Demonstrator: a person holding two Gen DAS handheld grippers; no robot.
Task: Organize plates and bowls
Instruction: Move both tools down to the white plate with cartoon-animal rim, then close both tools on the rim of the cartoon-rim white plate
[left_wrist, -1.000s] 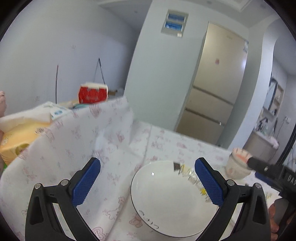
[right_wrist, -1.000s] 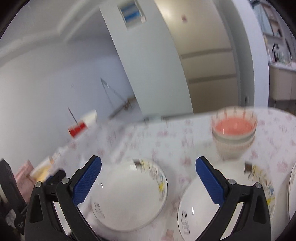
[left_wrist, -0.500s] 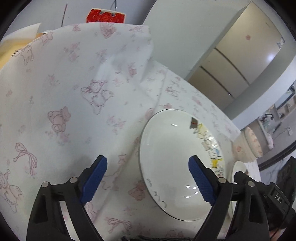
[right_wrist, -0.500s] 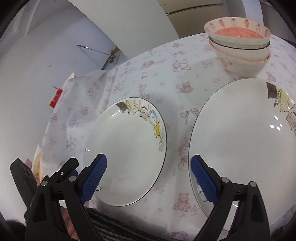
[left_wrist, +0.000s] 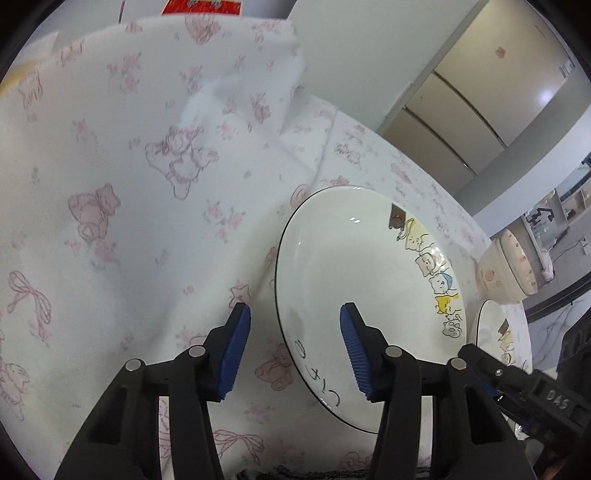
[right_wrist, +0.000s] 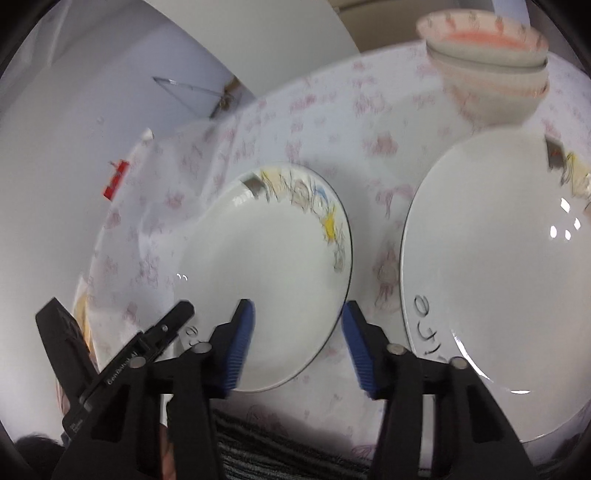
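A small white plate (left_wrist: 369, 295) with cartoon cats on its rim lies on the pink-patterned tablecloth; it also shows in the right wrist view (right_wrist: 273, 273). My left gripper (left_wrist: 293, 345) is open, its fingers straddling the plate's left near rim. My right gripper (right_wrist: 295, 345) is open, straddling the same plate's right near rim. A larger white plate (right_wrist: 502, 280) lies to the right. A stack of pink strawberry bowls (right_wrist: 487, 74) stands behind it, and shows in the left wrist view (left_wrist: 506, 266).
The tablecloth (left_wrist: 129, 184) bulges up over something at the left. A red box (left_wrist: 201, 7) stands beyond it. The table's near edge with a dark striped cloth (right_wrist: 295, 454) runs below the grippers. A refrigerator (left_wrist: 491, 81) stands behind.
Both grippers have dropped and moved in on the small plate. Their jaws have narrowed from wide open to a smaller gap around its near rim.
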